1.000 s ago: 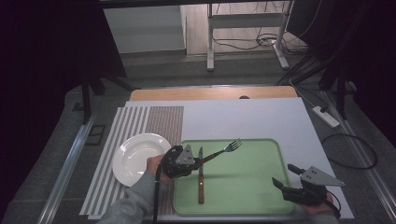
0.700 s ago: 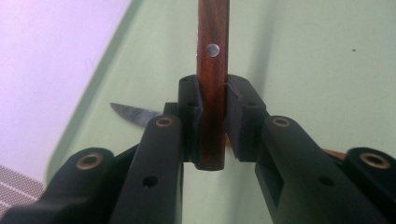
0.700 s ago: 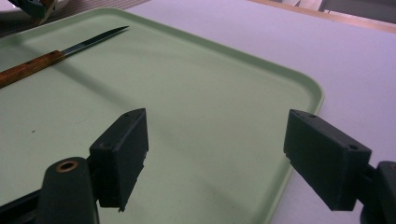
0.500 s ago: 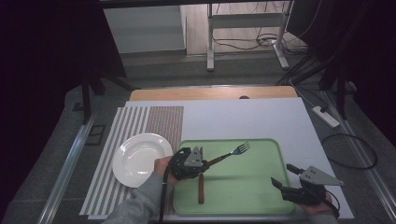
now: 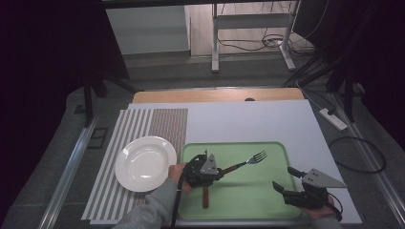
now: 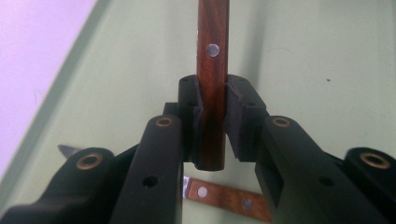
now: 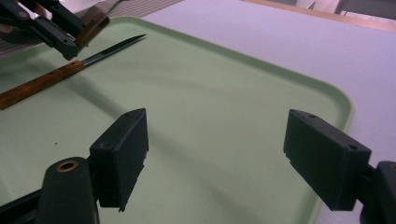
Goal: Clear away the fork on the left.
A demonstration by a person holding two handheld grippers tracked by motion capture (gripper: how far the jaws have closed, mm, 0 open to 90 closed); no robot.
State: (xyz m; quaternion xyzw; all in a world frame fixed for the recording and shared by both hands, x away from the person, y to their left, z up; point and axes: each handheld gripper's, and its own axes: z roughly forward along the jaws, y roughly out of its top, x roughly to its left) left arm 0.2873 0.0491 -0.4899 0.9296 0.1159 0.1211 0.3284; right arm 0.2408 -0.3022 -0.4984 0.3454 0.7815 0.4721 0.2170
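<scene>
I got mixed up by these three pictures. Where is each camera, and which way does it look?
High view: above the table, looking forward and down at the green tray, white plate, both forearms.
Left gripper view: on the left claw, looking along its jaws, shut on the fork handle.
Right gripper view: on the right claw, jaws open over the tray.
Shared: all show the knife on the tray.

The left black two-jaw tool (image 5: pixel 217 172) carries a grey three-cornered plate on top, and a black cable trails from it toward six o'clock. Brass-coloured rivets stud its blocky arms. The right black tool (image 5: pixel 282 182) looks the same. A grey sleeve (image 5: pixel 145 212) covers the left forearm.
</scene>
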